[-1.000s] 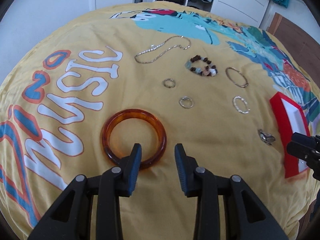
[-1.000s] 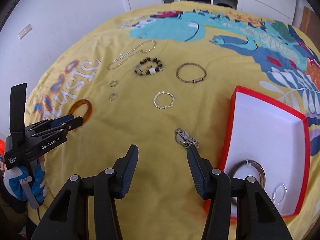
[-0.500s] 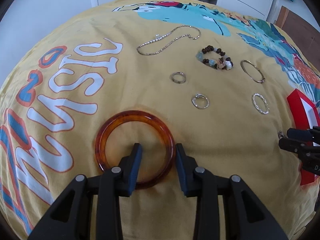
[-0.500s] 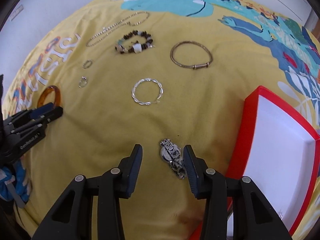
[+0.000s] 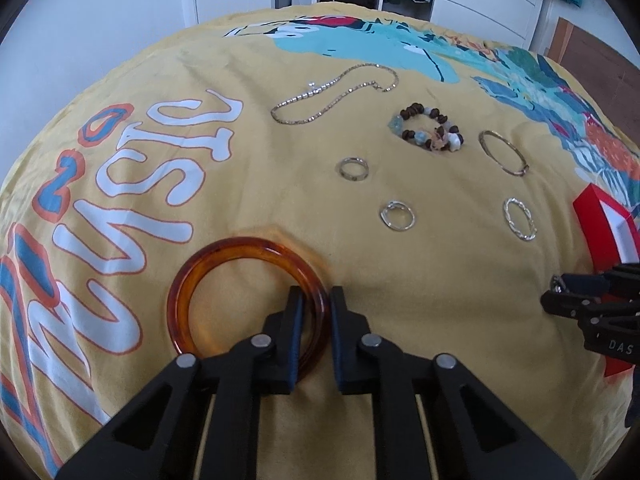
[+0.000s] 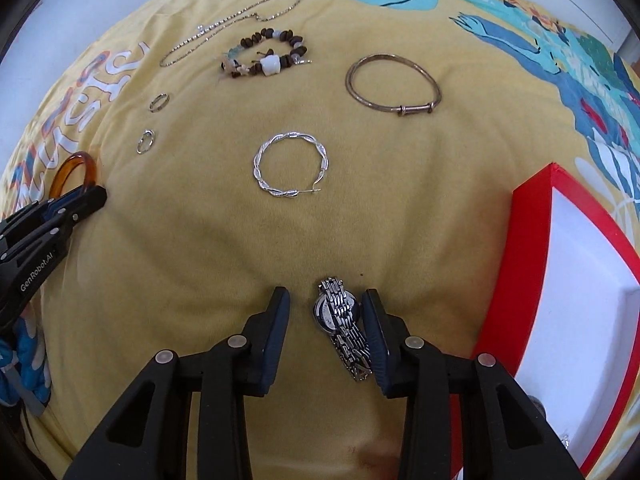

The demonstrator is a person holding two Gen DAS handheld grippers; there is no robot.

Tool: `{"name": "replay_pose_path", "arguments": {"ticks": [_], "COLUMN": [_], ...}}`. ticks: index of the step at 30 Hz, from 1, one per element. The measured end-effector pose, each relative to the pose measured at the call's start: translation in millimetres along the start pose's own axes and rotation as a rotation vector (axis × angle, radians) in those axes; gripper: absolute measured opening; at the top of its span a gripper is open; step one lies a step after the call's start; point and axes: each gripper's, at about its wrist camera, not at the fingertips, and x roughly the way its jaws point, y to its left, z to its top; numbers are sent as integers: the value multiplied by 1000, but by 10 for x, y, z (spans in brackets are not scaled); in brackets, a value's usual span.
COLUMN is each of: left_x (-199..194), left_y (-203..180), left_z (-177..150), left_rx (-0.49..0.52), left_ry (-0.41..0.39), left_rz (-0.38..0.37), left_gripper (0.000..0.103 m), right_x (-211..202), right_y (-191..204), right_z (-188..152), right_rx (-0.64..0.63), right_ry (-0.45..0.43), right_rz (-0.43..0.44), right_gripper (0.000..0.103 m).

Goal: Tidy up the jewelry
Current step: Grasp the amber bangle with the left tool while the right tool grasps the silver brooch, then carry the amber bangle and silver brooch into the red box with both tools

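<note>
right now the left tool is clamped on the near right part of the amber bangle, one finger inside the ring and one outside, with the bangle lying flat on the yellow bedspread beside the big white lettering. the right tool stands apart, its fingers resting on the bedspread on either side of the silver watch; the watch lies just beside the right finger, and i cannot tell if they touch

just right of the watch is the red box with its white lining, sitting on the bedspread. farther out, in the middle, lies the twisted silver hoop, and beyond it to the right the thin bronze bangle. the beaded bracelet with brown and pale beads is far and a little left, with the thin chain necklace stretched beyond it. two small rings lie well apart from the hoop on the left: the farther ring and the nearer ring, both between the necklace and the amber bangle
</note>
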Motion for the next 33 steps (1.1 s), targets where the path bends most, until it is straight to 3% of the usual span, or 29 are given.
{"name": "replay_pose_path", "arguments": {"ticks": [3, 11, 19, 24, 25, 33], "left_x": [-33, -176, -462, -696, -765, -1254], "left_y": [51, 169, 247, 189, 171, -2], "left_z": [-6, -8, -41, -105, -120, -209], "left_rx": [-29, -103, -167, -164, -159, -128], "left_ry": [-11, -42, -66, -77, -83, -122], "left_rz": [-20, -73, -123, -139, -143, -170], "left_gripper": [11, 9, 9, 9, 9, 9], "right_x": [8, -144, -549, -866, -901, -1277], "right_y": [12, 35, 126, 210, 266, 312], "right_z": [-14, -207, -493, -606, -593, -786], "right_rx": [-1, 48, 92, 96, 96, 115], "right_ry": [-3, -69, -155, -201, -209, -265], "right_rz": [14, 64, 140, 170, 176, 184], "right_gripper": [25, 24, 24, 23, 8, 8]}}
